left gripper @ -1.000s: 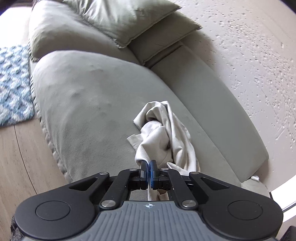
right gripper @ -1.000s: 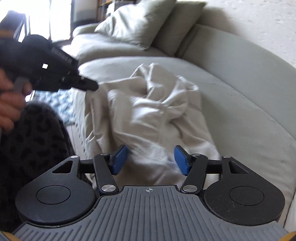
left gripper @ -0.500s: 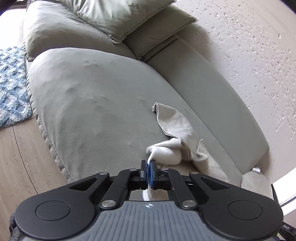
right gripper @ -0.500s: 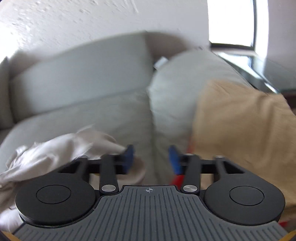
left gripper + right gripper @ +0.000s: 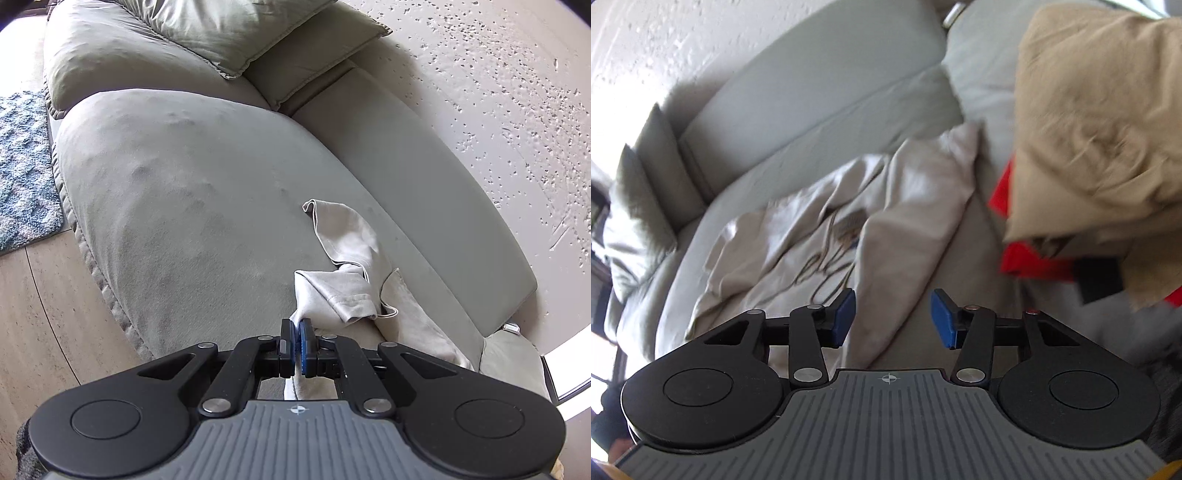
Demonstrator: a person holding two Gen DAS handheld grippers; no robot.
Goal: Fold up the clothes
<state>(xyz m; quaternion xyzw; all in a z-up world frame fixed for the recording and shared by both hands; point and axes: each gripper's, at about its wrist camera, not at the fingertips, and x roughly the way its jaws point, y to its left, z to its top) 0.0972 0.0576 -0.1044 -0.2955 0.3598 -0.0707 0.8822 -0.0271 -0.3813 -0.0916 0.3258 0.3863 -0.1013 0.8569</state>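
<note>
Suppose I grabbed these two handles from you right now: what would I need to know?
Left gripper: shut on an edge of the beige garment.
Right gripper: open, holding nothing, hovering over the same beige garment.
The garment lies crumpled on the grey sofa. A tan garment and something red are piled to the right.
Done: no fold visible yet.
Left: spread it flat, fold it, then the pile.

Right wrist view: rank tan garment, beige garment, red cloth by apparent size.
1-2. tan garment and beige garment: look alike, and the tan one is cropped and nearer, so unranked.
3. red cloth, mostly covered.
</note>
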